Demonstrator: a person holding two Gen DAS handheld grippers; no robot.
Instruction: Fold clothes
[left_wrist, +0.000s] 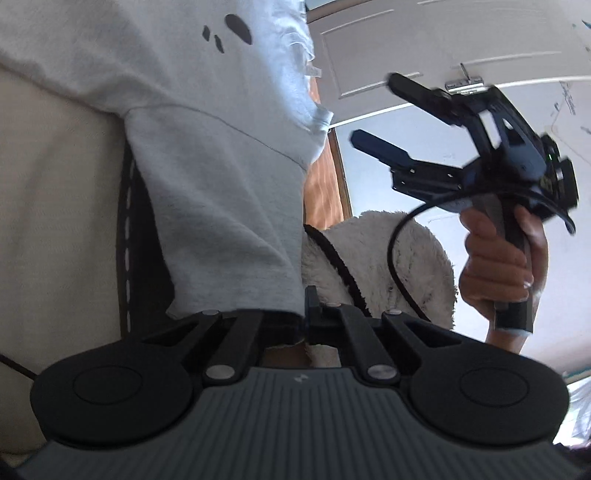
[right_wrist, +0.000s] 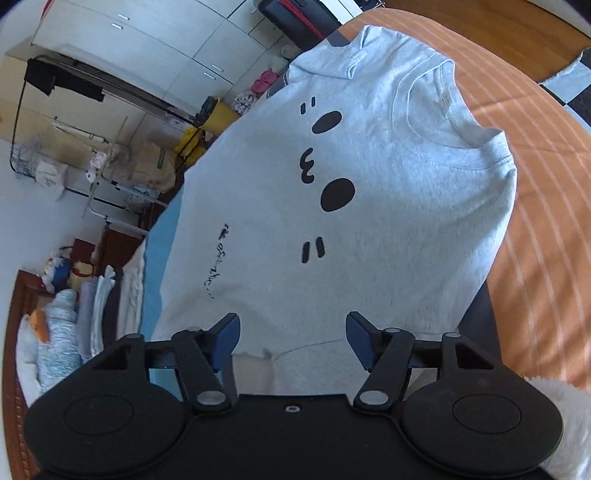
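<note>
your left gripper is closed on the lower edge of the grey t-shirt; the cloth hangs in front of its camera; your right gripper stands wide open with nothing between its blue fingers; in the left wrist view your hand holds it up in the air; the t-shirt, with a black face print, lies over the orange striped bed cover, near a fluffy white cloth.

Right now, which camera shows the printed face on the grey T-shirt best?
The right wrist view: the grey T-shirt lies spread out with the whole printed face visible. The left wrist view catches only a few dark marks at the top edge.
</note>
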